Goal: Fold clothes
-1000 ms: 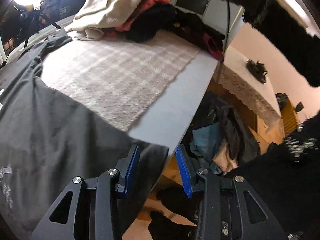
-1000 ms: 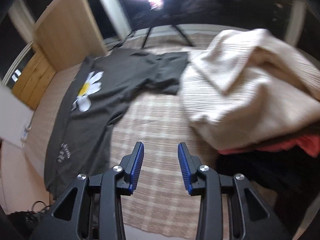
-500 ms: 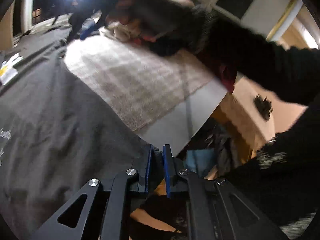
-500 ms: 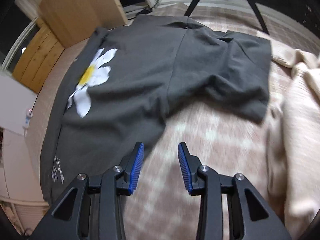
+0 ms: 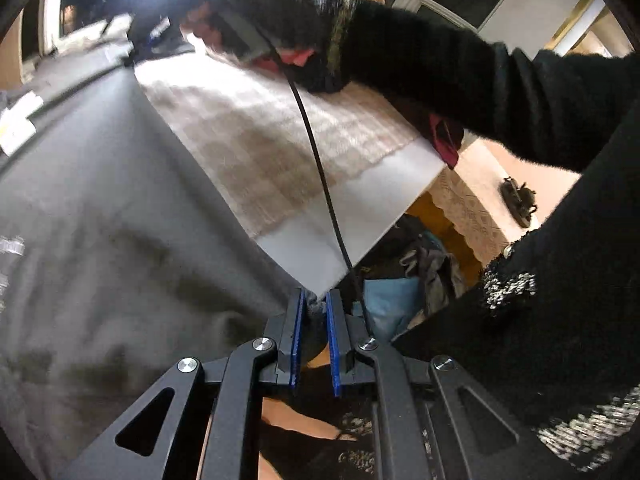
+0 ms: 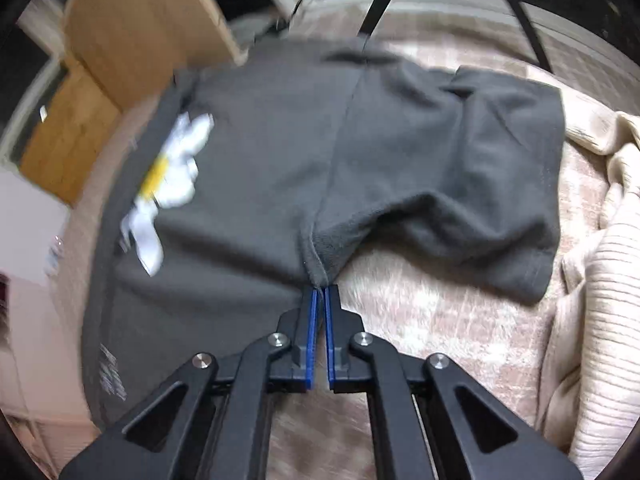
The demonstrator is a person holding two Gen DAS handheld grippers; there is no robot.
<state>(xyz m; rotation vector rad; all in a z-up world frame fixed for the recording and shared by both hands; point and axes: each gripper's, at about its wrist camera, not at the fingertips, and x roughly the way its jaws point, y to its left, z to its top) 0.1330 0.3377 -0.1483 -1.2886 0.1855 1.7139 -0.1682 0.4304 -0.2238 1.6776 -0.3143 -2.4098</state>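
Right wrist view: the right gripper (image 6: 319, 300) has just snapped closed on the armpit seam of the dark grey daisy-print cotton t-shirt (image 6: 280, 152), lying flat on the beige checked tablecloth (image 6: 440, 320). The left gripper (image 5: 316, 312) pinches its hem corner at the table edge. Both bites look tiny, so pulling could slip them.

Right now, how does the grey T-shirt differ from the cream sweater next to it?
The grey T-shirt lies spread flat on the checked cloth; the cream sweater sits bunched in a heap. The T-shirt is smooth and carries a daisy print; the sweater is ribbed and plain. The right gripper pinches the T-shirt by the armpit; nothing grips the sweater. Both rest on the same cloth.
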